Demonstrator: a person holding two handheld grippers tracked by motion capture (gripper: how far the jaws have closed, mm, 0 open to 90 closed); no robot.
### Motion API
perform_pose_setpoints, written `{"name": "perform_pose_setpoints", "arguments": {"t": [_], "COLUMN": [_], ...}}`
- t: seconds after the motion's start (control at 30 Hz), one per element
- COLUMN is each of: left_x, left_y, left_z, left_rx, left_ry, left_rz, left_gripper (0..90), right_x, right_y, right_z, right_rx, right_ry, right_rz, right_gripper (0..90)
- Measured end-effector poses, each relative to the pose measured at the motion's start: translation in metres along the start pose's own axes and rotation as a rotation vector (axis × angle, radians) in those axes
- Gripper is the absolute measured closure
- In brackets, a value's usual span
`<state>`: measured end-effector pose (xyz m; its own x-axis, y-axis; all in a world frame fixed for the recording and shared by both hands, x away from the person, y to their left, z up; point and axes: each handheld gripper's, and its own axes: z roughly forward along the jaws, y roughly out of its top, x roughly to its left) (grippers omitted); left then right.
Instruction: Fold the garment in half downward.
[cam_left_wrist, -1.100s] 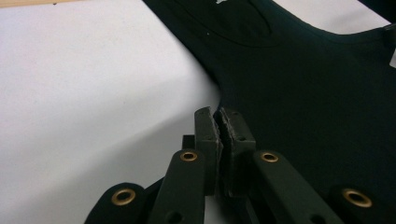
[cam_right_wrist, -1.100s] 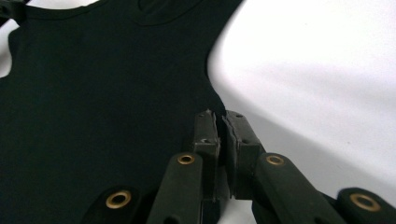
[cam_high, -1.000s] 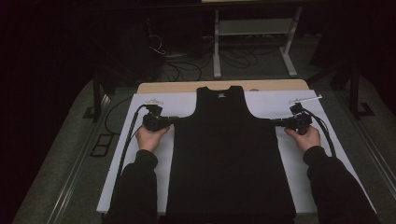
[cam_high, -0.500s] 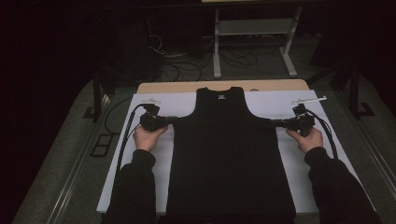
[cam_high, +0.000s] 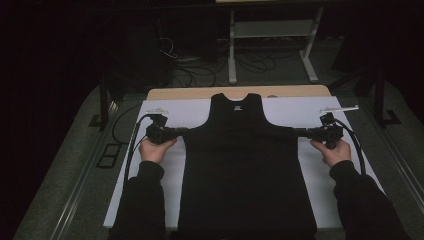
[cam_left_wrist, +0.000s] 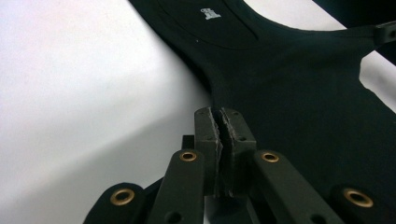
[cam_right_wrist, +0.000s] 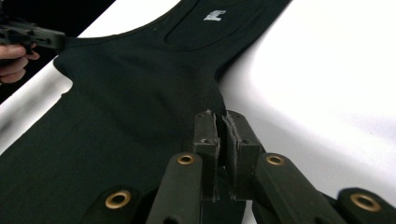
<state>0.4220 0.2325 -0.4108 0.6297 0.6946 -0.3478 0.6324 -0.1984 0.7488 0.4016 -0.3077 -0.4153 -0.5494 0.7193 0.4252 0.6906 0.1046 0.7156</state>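
Observation:
A black sleeveless top (cam_high: 245, 165) lies flat on a white sheet (cam_high: 165, 110), its neck at the far end with a small white label (cam_left_wrist: 210, 14). My left gripper (cam_high: 185, 131) is shut on the top's left edge just under the armhole, with the fabric pinched between its pads (cam_left_wrist: 220, 116). At the matching spot on the right edge my right gripper (cam_high: 296, 131) is shut on the cloth (cam_right_wrist: 220, 119). The top is stretched taut between the two grippers. A hand holds each gripper from the near side.
The sheet covers a wooden table whose far edge (cam_high: 240, 92) shows beyond the neck. Behind the table stand a white metal rack (cam_high: 270, 30) and loose cables (cam_high: 195, 70) on the floor. Dark posts (cam_high: 103, 100) (cam_high: 380, 95) flank the table.
My right gripper has shifted slightly to the right and up with the top's edge in it, drawing that side outward. The left gripper has stayed put.

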Motion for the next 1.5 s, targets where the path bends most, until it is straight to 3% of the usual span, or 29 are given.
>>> {"name": "perform_pose_setpoints", "arguments": {"t": [0.4, 0.93, 1.5], "left_x": [-0.004, -0.013, -0.02], "left_y": [-0.004, -0.013, -0.031], "left_z": [-0.014, -0.025, -0.032], "left_rx": [-0.012, -0.012, -0.002], "left_ry": [-0.007, -0.027, -0.057], "left_rz": [-0.006, -0.011, -0.039], "left_gripper": [84.7, 84.6, 84.4], "right_x": [-0.003, 0.007, 0.017], "right_y": [-0.006, -0.014, -0.032], "right_z": [-0.015, -0.025, -0.032], "right_rx": [-0.023, -0.036, -0.007], "right_ry": [-0.036, -0.034, -0.025], "right_rz": [0.027, 0.027, 0.051], "right_gripper": [82.6, 82.5, 82.4]}}
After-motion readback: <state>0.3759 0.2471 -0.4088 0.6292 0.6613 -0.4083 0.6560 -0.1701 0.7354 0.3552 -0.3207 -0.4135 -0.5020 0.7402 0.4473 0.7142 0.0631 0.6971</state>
